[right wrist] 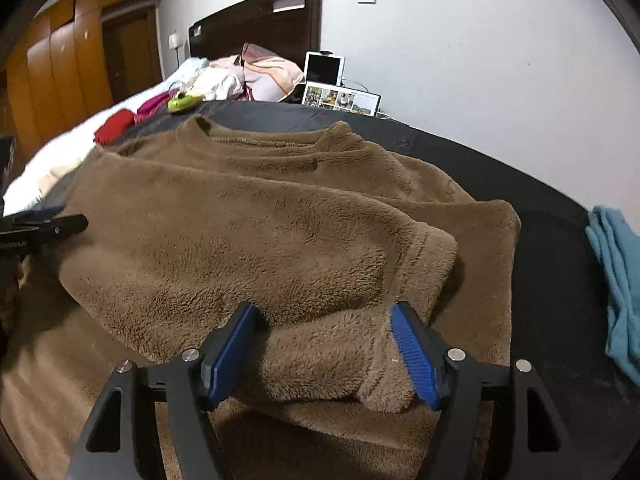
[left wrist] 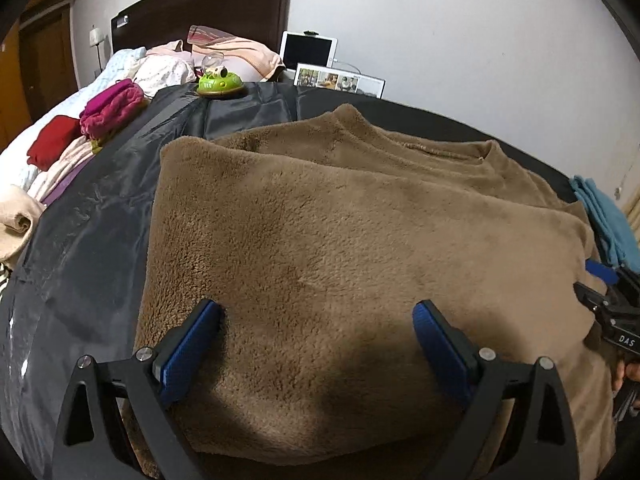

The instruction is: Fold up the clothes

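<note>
A brown fleece garment (left wrist: 340, 232) lies spread and partly folded on a dark sheet (left wrist: 92, 216) on the bed, its neckline at the far side. My left gripper (left wrist: 316, 320) is open just above the near part of the fleece, nothing between its blue pads. In the right wrist view the brown fleece garment (right wrist: 248, 232) shows a folded sleeve end near me. My right gripper (right wrist: 326, 320) stands open around a bunched fold of that sleeve, which fills the gap between the pads. The right gripper (left wrist: 600, 304) shows at the left view's right edge, and the left gripper (right wrist: 60, 224) at the right view's left edge.
A blue cloth (right wrist: 616, 280) lies on the right of the dark sheet. Red (left wrist: 54, 140) and magenta (left wrist: 112, 108) folded clothes lie on the left, a green toy (left wrist: 219, 82) beyond them. Pillows, a tablet (left wrist: 308, 50) and a photo frame (left wrist: 340, 82) are by the headboard.
</note>
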`<state>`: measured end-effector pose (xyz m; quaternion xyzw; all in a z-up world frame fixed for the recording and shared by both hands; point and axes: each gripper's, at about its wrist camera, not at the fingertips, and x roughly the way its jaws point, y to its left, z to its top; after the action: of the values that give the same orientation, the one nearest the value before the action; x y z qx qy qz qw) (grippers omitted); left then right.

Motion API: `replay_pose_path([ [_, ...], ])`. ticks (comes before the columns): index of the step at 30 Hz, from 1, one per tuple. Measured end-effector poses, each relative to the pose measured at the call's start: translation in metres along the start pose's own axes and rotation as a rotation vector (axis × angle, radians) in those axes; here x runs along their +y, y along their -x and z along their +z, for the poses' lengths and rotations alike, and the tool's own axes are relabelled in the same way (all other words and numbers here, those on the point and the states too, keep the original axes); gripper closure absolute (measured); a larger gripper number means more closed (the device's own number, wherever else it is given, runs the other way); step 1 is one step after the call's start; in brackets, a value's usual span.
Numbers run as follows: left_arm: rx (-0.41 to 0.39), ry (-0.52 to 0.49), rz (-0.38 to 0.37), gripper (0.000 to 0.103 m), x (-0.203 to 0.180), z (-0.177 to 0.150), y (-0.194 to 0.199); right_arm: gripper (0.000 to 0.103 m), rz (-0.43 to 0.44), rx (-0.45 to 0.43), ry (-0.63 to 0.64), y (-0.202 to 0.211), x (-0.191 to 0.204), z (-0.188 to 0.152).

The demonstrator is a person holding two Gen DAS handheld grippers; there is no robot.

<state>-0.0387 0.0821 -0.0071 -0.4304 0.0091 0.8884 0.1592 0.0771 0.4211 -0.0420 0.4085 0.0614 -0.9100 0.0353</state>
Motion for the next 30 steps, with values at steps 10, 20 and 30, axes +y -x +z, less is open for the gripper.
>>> replay_pose_path([
  [10,0.014,-0.005,0.007,0.004,0.0,0.002,-0.005,0.026,-0.015,0.01,0.027,-0.004,0.002,-0.001],
  [20,0.039,-0.086,0.028,0.002,-0.01,-0.011,0.022,0.021,0.059,0.002,0.042,0.026,0.0,-0.014],
  [30,0.093,-0.223,0.021,0.001,-0.016,-0.066,0.062,0.021,0.207,0.047,0.143,0.074,0.015,-0.063],
])
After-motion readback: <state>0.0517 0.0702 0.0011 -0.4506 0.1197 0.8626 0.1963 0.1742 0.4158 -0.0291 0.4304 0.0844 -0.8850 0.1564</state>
